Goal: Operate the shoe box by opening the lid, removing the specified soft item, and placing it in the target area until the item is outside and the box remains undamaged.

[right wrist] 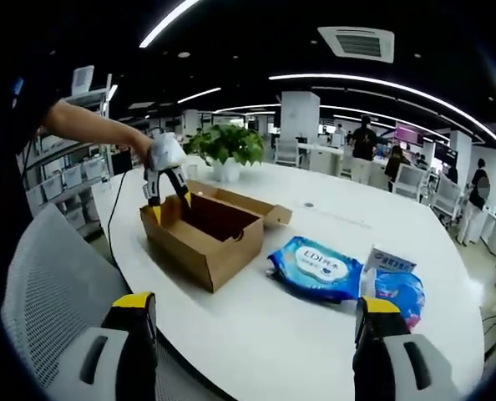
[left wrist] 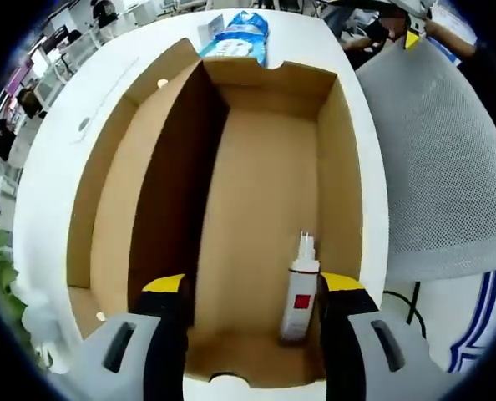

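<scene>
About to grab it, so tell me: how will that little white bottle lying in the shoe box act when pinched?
The white bottle looks rigid and light. Lying on its side in the shoe box, its round body may roll. The left claw is open around it.

Right gripper view: shoe box [right wrist: 202, 236] interior masked by its near walls; lettering on the blue wet-wipe pack [right wrist: 315, 267] mostly too small to read; second blue pouch [right wrist: 398, 288] partly behind the right tongs. Left gripper view: spray bottle [left wrist: 301, 288] label unreadable, base partly covered by tongs; blue pack [left wrist: 241, 35] beyond the box cut by the rim.
</scene>
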Motion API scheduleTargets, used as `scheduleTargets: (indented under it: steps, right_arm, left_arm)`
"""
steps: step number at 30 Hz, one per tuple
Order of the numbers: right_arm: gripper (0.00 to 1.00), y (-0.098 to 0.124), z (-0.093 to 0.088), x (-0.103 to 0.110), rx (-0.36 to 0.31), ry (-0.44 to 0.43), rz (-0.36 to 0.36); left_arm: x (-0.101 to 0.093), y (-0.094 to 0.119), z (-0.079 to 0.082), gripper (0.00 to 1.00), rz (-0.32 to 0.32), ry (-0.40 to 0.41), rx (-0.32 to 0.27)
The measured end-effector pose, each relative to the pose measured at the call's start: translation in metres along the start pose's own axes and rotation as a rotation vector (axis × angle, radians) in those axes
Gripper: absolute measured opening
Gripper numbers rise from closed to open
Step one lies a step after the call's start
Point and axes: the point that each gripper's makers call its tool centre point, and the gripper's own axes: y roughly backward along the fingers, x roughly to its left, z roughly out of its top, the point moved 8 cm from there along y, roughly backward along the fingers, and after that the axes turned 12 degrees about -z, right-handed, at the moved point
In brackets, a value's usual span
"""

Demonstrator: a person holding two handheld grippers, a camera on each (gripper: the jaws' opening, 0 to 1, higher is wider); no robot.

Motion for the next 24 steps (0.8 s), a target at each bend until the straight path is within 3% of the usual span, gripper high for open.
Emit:
scheduleTargets:
  steps: [6, 10, 18, 24]
  right_arm:
    - [0.99, 0.000, 0.000, -0.002, 0.001, -0.004, -0.010]
    - [0.99, 0.000, 0.000, -0.002, -0.001, -0.005, -0.014]
    - [0.99, 0.000, 0.000, -0.003, 0.002, -0.014, -0.020]
    - [0.99, -0.001, -0.001, -0.004, 0.009, -0.016, -0.026]
  left_arm:
    - [0.004, -0.012, 0.001, 0.65, -0.041, -0.019, 0.023]
    - [0.007, -0.016, 0.001, 0.58, -0.055, -0.039, 0.049]
    - [0.003, -0.025, 0.002, 0.66, -0.127, -0.043, 0.045]
    - [0.005, -0.036, -0.001, 0.64, -0.149, -0.055, 0.064]
